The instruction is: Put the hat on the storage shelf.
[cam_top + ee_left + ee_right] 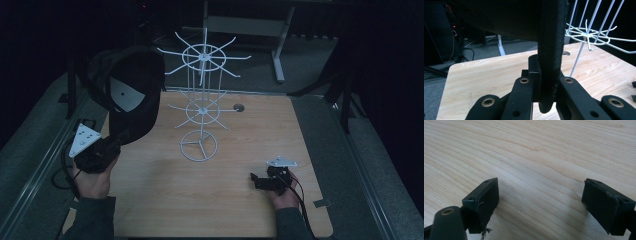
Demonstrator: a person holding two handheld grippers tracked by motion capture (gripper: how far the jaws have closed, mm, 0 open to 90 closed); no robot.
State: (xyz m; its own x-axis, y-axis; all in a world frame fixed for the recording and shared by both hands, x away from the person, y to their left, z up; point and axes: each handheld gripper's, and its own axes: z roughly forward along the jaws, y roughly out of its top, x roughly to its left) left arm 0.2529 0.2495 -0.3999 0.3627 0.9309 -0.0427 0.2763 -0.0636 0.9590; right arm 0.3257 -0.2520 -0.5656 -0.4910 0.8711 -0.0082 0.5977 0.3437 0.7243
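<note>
- The left claw pinches the brim of a black cap and holds it raised above the left side of the surface, just beside the white wire rack.
- The right claw rests low over the surface, jaws spread, holding nothing.
- Likely step: hang the cap on a rack prong. Approach slowly and keep the brim clamped until the crown seats, as the light rack may tip.
- The left gripper view shows the brim squeezed between the jaws; the high view shows the cap's position relative to the rack.
</note>
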